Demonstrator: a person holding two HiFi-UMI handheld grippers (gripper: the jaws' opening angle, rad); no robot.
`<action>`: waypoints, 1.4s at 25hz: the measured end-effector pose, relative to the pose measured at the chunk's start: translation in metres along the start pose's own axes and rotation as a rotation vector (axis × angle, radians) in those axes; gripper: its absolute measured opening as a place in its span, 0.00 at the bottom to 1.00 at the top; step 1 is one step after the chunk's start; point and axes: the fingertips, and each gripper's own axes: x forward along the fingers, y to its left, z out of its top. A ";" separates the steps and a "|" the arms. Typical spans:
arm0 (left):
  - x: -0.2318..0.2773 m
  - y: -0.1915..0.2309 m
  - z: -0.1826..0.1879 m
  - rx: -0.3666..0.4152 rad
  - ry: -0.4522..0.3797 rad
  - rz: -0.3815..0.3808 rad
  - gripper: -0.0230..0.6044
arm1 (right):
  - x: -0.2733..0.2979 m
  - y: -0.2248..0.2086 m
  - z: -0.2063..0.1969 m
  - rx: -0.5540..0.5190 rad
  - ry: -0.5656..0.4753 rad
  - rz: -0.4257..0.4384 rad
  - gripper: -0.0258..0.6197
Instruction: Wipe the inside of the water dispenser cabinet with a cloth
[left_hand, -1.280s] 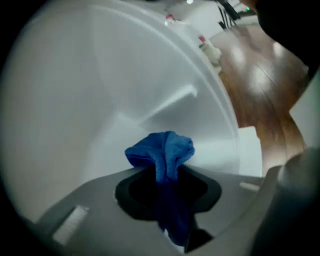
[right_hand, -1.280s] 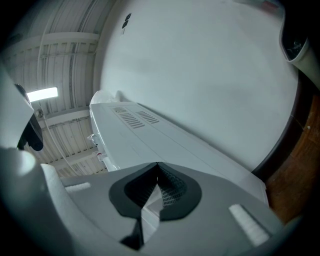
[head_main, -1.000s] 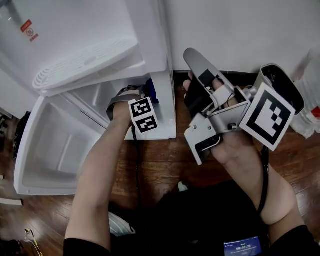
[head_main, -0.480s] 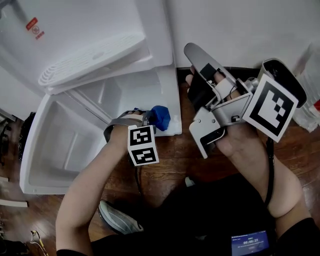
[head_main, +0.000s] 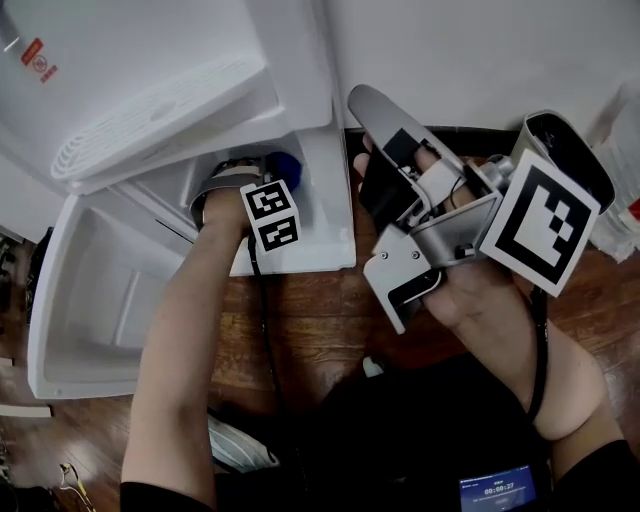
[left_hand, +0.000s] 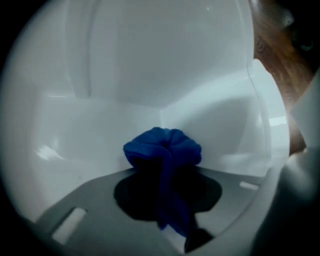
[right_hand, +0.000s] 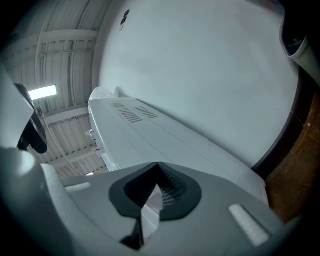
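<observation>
Far left: the cabinet door (head_main: 70, 300) hangs open, its white moulded inner face bare. Next to it is the water dispenser (head_main: 150, 120), white, with the slotted drip tray above the cabinet opening. The left tool (left_hand: 167, 200) reaches down into that opening and is clamped shut on a bunched blue cloth (left_hand: 162, 147). In the left gripper view, the wad sticks out past the jaw tips, low in the cabinet (left_hand: 150, 65) near an inner corner. It sits against the white lining or just off it; contact is not certain. Judgement: the wiping step is in hand, with the cloth already inside and at the surface. The next move calls for pressing the wad flat on the lining and sweeping it along walls and floor, keeping the grip firm so the cloth does not slip out. To the right, the right tool (right_hand: 156, 172) is held up clear of the work, tilted upward, its jaws together with nothing between them. Surroundings: the lining is smooth glossy plastic, the dispenser stands on a dark wooden floor (head_main: 320, 320) against a plain white wall (head_main: 450, 50), and a shoe (head_main: 240, 450) shows below.
</observation>
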 end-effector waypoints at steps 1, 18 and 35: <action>0.004 -0.002 0.000 -0.015 -0.021 0.013 0.21 | 0.000 -0.002 0.000 0.004 0.002 -0.003 0.05; -0.141 -0.125 -0.016 -0.189 -0.256 -0.133 0.20 | -0.004 0.040 -0.003 -0.299 -0.017 0.093 0.05; -0.448 -0.087 -0.043 -1.219 -1.299 -0.325 0.20 | -0.073 0.147 -0.255 -0.408 0.923 0.846 0.53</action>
